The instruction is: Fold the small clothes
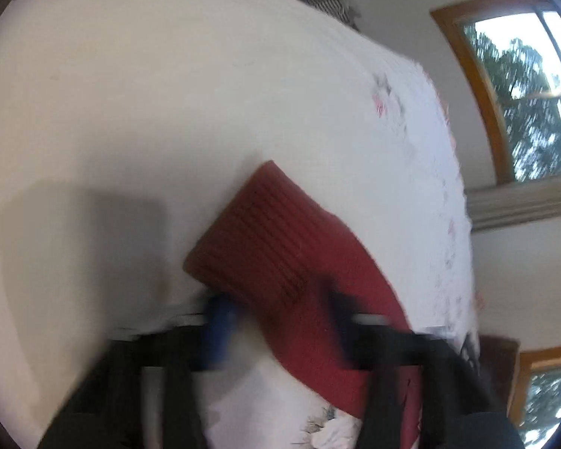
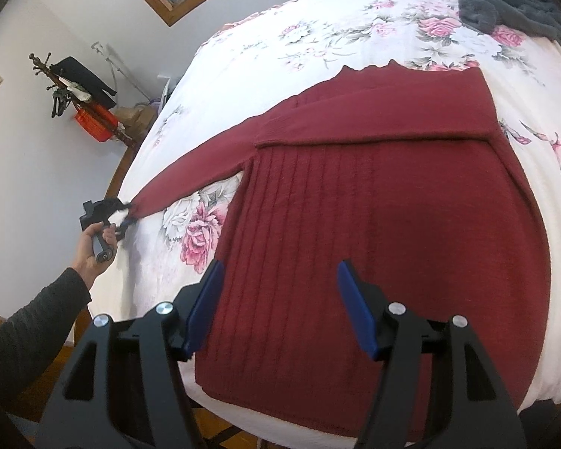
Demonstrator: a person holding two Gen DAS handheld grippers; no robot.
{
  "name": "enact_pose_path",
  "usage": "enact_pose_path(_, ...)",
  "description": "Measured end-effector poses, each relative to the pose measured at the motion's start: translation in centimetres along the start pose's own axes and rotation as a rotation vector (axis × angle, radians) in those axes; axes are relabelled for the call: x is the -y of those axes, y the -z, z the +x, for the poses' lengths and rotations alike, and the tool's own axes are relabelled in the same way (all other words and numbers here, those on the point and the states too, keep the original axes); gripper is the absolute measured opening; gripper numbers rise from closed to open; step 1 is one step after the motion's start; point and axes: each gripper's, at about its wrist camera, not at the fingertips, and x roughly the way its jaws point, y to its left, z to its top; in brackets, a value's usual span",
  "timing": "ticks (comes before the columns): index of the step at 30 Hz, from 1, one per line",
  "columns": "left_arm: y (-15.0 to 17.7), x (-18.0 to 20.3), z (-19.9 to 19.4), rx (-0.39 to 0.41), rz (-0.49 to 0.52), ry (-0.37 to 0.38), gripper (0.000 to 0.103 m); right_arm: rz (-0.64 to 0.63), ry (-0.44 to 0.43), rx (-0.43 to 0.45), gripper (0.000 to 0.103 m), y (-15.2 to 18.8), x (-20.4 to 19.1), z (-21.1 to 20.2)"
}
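Note:
A dark red ribbed sweater (image 2: pixel 374 224) lies flat on the floral bedcover (image 2: pixel 318 30). One sleeve (image 2: pixel 374 116) is folded across its upper part; the other sleeve (image 2: pixel 198 172) stretches out to the left. My right gripper (image 2: pixel 280 299) hovers open over the sweater's bottom hem, holding nothing. A hand (image 2: pixel 89 250) holds my left gripper (image 2: pixel 125 213) at the cuff of the outstretched sleeve. The left wrist view is blurred: the sleeve cuff (image 1: pixel 273 239) lies between the spread fingers of the left gripper (image 1: pixel 280 310).
A grey fleece garment (image 2: pixel 512 0) is bunched at the bed's far right corner. A coat stand (image 2: pixel 74 89) with a red basket stands by the wall left of the bed. A wood-framed window (image 1: pixel 523 93) is beyond the bed edge.

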Motion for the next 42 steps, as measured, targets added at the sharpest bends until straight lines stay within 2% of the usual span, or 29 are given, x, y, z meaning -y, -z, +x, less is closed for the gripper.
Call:
enact_pose_path(3,0.0,1.5,-0.8,0.023,0.002,0.022,0.008,0.004,0.001,0.007,0.063,0.1,0.0,-0.3)
enact_pose_path(5,0.6,4.4,-2.1,0.046,0.062,0.073,0.007,0.009,-0.005,0.018,0.063,0.1,0.2,-0.6)
enact_pose_path(11,4.3,17.4,-5.0,0.073,0.322,0.200,0.007,0.041,-0.024,0.033,0.063,0.5,1.2,-1.5)
enact_pose_path(15,9.1,26.8,-4.5,0.039,0.511,0.266,0.007,0.068,-0.034,0.061,0.063,0.5,2.4,-2.7)
enact_pose_path(18,13.6,32.7,-2.0,-0.008,0.642,0.277,0.007,0.089,-0.032,0.078,0.063,0.9,3.5,-3.5)
enact_pose_path(21,18.7,35.4,-0.1,-0.060,0.733,0.277,0.007,0.112,-0.026,0.094,0.063,1.2,4.7,-4.3)
enact_pose_path(24,24.5,38.5,3.8,-0.132,0.828,0.260,0.007,0.139,-0.015,0.106,0.063,1.5,6.0,-4.9)
enact_pose_path(30,35.1,40.0,10.5,-0.259,0.935,0.205,0.007,0.223,-0.008,0.108,0.064,1.9,8.9,-4.8)
enact_pose_path(35,40.7,39.0,15.9,-0.330,1.056,0.104,0.010,0.226,0.010,0.106,0.064,1.5,10.1,-4.6)
enact_pose_path(38,42.9,37.4,17.6,-0.401,1.114,0.053,0.036,0.228,0.009,0.098,0.067,0.9,10.8,-4.1)
enact_pose_path(39,42.9,36.9,17.5,-0.397,1.126,0.041,0.053,0.232,0.002,0.095,0.069,0.7,11.1,-3.8)
enact_pose_path(40,42.9,36.2,17.0,-0.380,1.136,0.038,0.062,0.236,-0.010,0.091,0.070,0.2,11.4,-3.4)
enact_pose_path(42,42.0,34.3,15.4,-0.378,1.106,0.076,0.066,0.246,-0.041,0.074,0.070,-1.4,12.3,-2.1)
